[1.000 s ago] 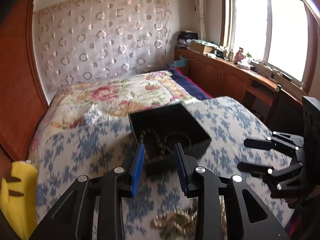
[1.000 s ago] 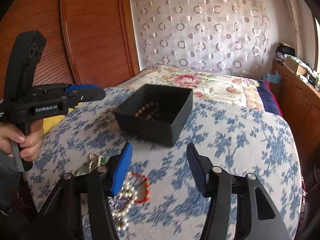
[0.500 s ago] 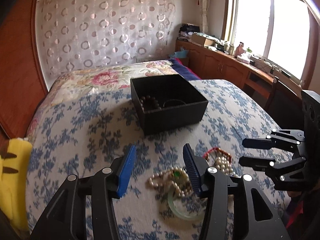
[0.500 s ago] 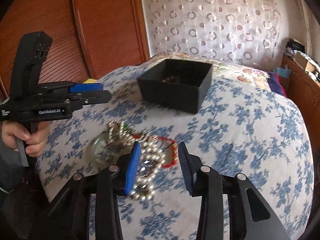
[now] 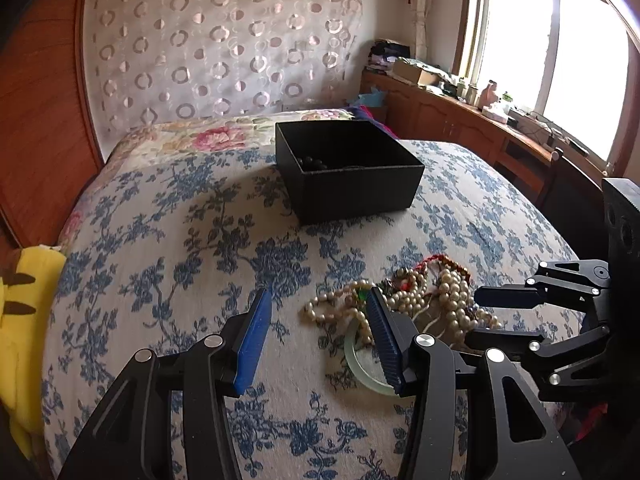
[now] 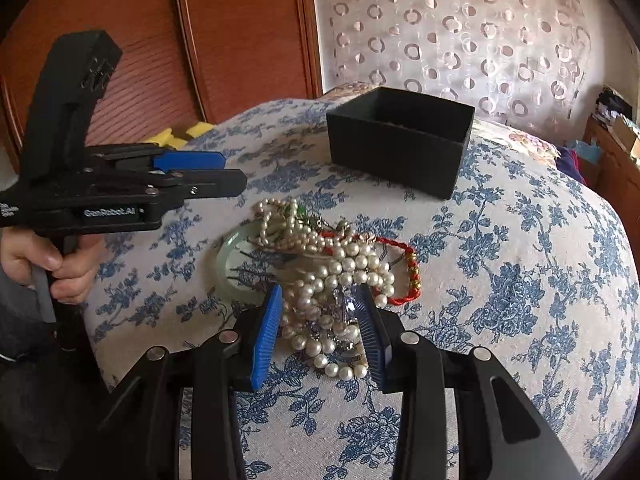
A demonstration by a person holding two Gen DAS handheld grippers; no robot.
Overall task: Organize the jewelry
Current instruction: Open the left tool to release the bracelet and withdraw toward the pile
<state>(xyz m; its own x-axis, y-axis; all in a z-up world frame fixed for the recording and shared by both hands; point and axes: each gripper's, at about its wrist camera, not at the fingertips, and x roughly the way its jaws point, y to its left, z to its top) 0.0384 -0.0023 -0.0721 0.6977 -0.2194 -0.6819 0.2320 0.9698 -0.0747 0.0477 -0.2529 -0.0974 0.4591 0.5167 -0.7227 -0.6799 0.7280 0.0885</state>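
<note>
Both hand-held grippers have pulled back from the box over the last sec & dropped toward the jewelry pile, so a fresh pick looks underway, not a drop-off. Right hand-held gripper [image 6: 318, 330]: jaws part open, now straddling the big pearl strand [image 6: 340, 280], pads either side but not clamped yet, empty. A sec ago it was wider & short of the pile. Left hand-held gripper [image 5: 318, 334]: wide, empty, low over the bedspread [image 5: 180, 248], its right finger overlapping the pile's left edge in view.

Pile: tangled heap on the bed, small-bead pearl strand [image 6: 280, 224], pale green bangle [image 6: 224, 264] partly under it, red cord bracelet [image 6: 408, 268] on far side. Strands interlock, so lifting one prob drags others.

Beyond, well apart: black box [image 5: 352, 176], open, dark beads [image 5: 312, 163] already inside.
</note>
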